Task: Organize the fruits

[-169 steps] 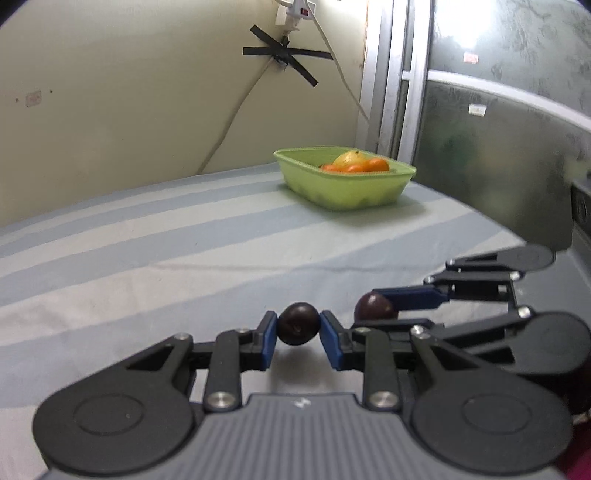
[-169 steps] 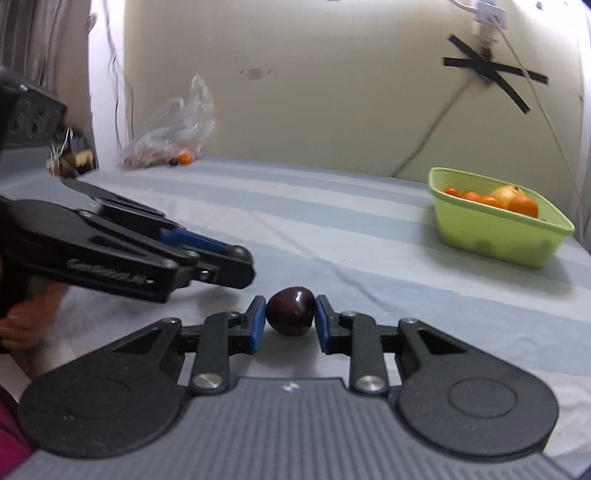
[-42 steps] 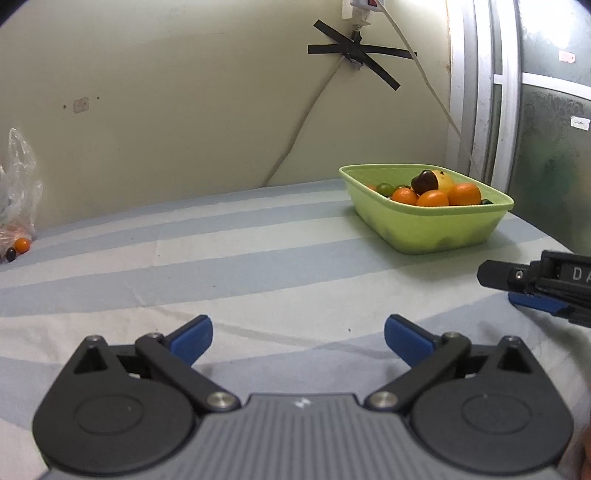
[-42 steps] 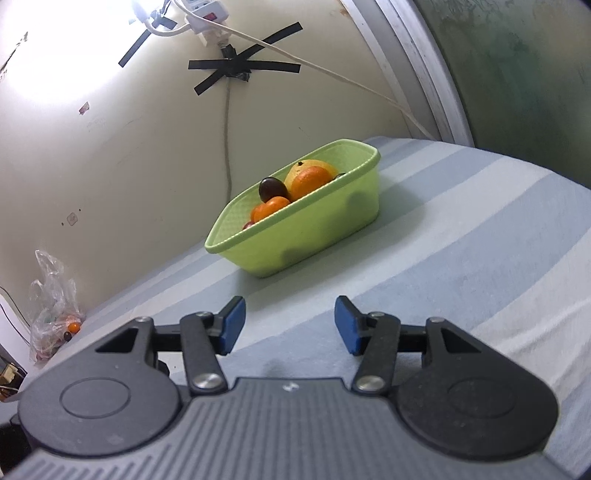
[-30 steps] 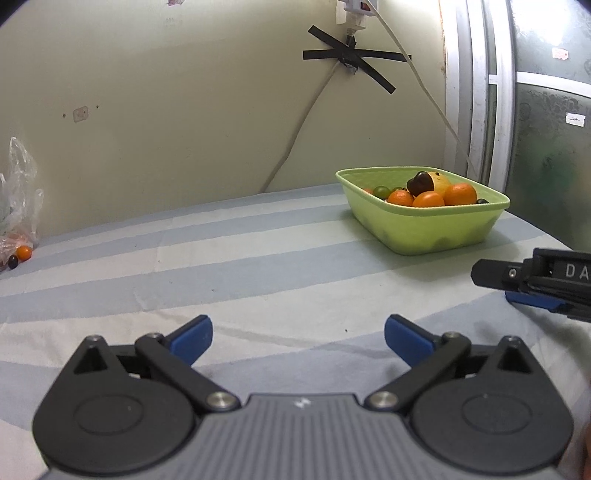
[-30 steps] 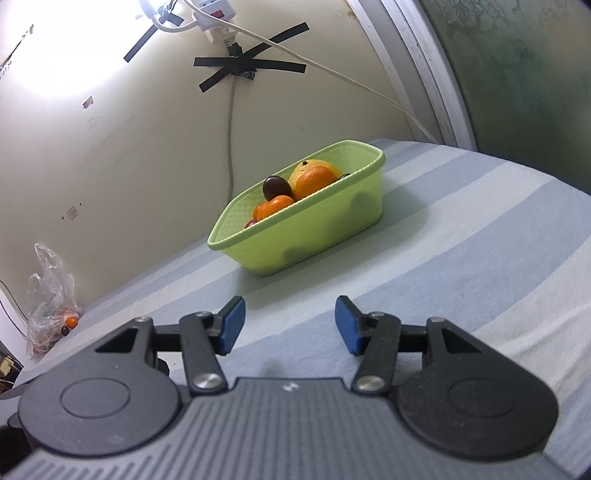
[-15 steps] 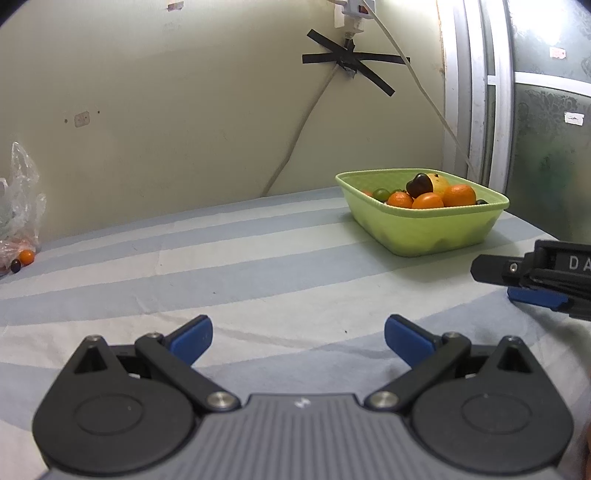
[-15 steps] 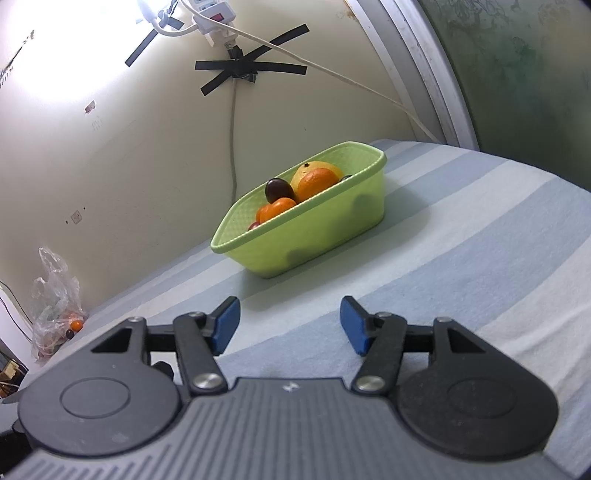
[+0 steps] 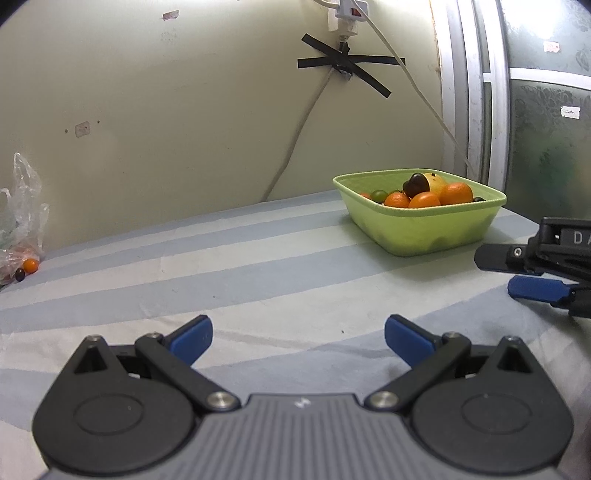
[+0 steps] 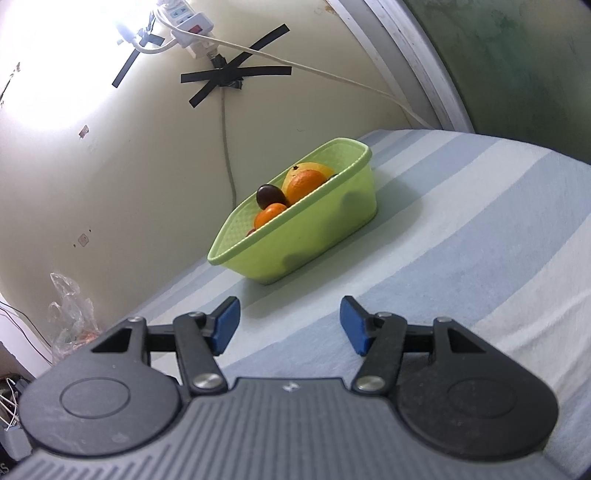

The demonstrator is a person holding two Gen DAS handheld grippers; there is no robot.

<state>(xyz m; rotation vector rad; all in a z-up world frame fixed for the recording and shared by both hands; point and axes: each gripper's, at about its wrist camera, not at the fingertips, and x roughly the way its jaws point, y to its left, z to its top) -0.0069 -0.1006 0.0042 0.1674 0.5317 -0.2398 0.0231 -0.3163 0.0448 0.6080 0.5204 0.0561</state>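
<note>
A light green basket (image 9: 424,232) (image 10: 314,240) stands on the striped cloth near the wall, holding oranges (image 9: 456,193), a yellow fruit (image 10: 310,168), a green fruit (image 9: 378,195) and a dark plum (image 9: 414,184) (image 10: 267,195) on top. My left gripper (image 9: 298,338) hangs open over bare cloth, well short of the basket, with nothing between its blue pads. My right gripper (image 10: 290,325) is open too and empty, pointing at the basket from a tilted angle. Its fingers (image 9: 535,288) show at the right edge of the left wrist view.
A crumpled clear plastic bag (image 9: 18,221) (image 10: 70,314) lies at the far left by the wall, with a small orange (image 9: 30,265) and a dark fruit (image 9: 19,274) beside it. A cable and taped power strip (image 10: 192,22) hang on the wall. A window frame (image 9: 472,92) rises behind the basket.
Both grippers released their dark plums earlier; one now lies on top of the basket. Over the last second the right jaws widened a little and rolled slightly. The left gripper stayed put.
</note>
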